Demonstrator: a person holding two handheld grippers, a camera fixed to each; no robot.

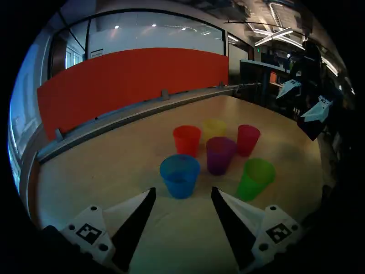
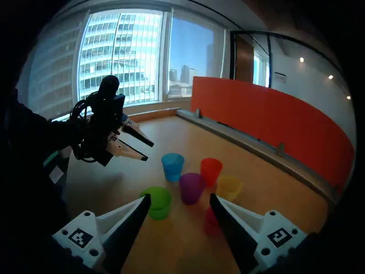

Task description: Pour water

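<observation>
Noted left hand-held gripper (image 1: 183, 188) spread open, empty, aimed at blue cup (image 1: 179, 176) nearest; right hand-held gripper (image 2: 180, 195) likewise open, empty, near green cup (image 2: 157, 201); counted six cups (image 1: 220, 155) clustered upright mid-surface (image 1: 114, 160), untouched; judged barely begun; grasping, lifting, pouring all left; cannot tell which holds water.
</observation>
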